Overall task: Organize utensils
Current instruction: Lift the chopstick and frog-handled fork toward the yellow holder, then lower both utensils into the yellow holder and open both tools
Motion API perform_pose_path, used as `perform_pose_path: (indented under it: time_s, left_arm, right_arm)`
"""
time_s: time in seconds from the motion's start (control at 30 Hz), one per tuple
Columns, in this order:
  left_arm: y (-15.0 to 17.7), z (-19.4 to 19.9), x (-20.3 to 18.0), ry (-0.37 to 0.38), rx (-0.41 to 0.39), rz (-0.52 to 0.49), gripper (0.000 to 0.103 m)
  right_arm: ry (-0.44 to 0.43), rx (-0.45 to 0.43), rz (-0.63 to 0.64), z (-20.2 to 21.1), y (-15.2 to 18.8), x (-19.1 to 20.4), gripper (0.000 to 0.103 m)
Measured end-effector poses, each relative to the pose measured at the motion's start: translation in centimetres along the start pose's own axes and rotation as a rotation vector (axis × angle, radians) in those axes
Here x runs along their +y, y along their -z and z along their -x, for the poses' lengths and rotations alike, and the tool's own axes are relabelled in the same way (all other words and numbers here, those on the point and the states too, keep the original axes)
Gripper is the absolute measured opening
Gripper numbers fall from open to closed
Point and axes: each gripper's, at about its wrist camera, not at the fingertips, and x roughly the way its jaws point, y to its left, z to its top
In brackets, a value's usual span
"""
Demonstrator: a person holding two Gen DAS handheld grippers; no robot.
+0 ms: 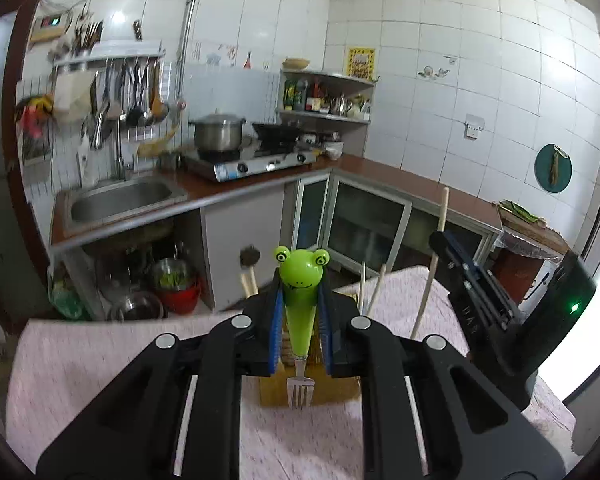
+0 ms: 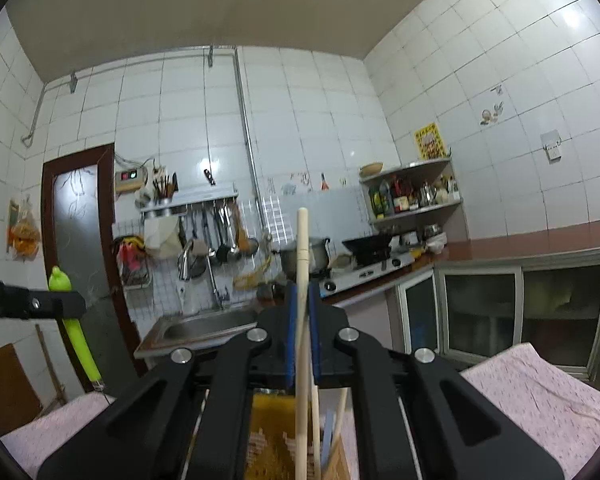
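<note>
Tiled kitchen behind pink-clothed table: left gripper clamps frog-handled fork, tines down; right gripper pinches wooden stick upright, presumably for sorting.

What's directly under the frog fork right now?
Under the frog fork, held tines down in the left gripper, sits a yellowish holder on the pink cloth. The gripper covers most of the holder, so its inside is hidden.
</note>
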Motion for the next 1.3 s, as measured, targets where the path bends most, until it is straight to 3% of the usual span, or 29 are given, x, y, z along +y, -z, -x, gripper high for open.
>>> perform_pose_path:
  time_s: [0.2, 0.4, 0.77, 0.93, 1.0, 1.07, 1.1, 1.13, 1.17, 1.2, 1.23, 1.3]
  left_arm:
    - [-0.9, -2.9, -0.1, -0.015, -0.048, -0.029, 0.014]
    - [1.4, -7.6, 0.9, 0.005, 0.005, -0.008, 0.014]
    - [7.5, -11.3, 3.2, 0.024, 0.127, 0.070, 0.014]
    - [9.4, -12.3, 4.1, -0.008, 0.159, 0.094, 0.016]
    - [9.7, -11.9, 4.5, -0.012, 0.161, 0.112, 0.023]
    - [9.7, -10.9, 4.7, -0.010, 0.145, 0.127, 0.034]
    - [9.5, -10.0, 4.8, -0.013, 0.131, 0.133, 0.038]
    - [9.4, -9.4, 4.8, -0.015, 0.123, 0.132, 0.049]
    - [9.3, -8.5, 4.7, -0.024, 0.117, 0.129, 0.066]
    - [9.4, -7.9, 4.7, -0.032, 0.118, 0.127, 0.074]
    - [9.5, -7.2, 4.7, -0.051, 0.123, 0.126, 0.079]
    - [10.4, -6.0, 4.9, -0.061, 0.155, 0.138, 0.080]
  right_arm:
    - [0.015, -0.053, 0.002, -2.6, -0.1, -0.2, 0.006]
    - [0.006, -0.031, 0.025, -3.9, 2.3, -0.5, 0.006]
    - [-0.035, 0.159, 0.069, -3.1, 7.4, -0.6, 0.008]
    - [-0.039, 0.255, 0.080, -1.9, 8.5, -0.6, 0.008]
    - [-0.039, 0.285, 0.086, -1.1, 8.5, -0.6, 0.009]
    - [-0.029, 0.303, 0.092, 0.1, 8.1, -0.7, 0.026]
    - [-0.022, 0.308, 0.088, 0.7, 7.8, -0.7, 0.045]
    - [-0.016, 0.316, 0.088, 1.2, 7.8, -0.7, 0.050]
    - [-0.004, 0.339, 0.097, 1.8, 7.6, -0.6, 0.050]
    - [0.004, 0.357, 0.105, 2.1, 7.6, -0.5, 0.050]
    - [0.017, 0.393, 0.113, 2.5, 7.7, -0.4, 0.050]
    - [0.036, 0.468, 0.117, 3.1, 8.2, -0.2, 0.050]
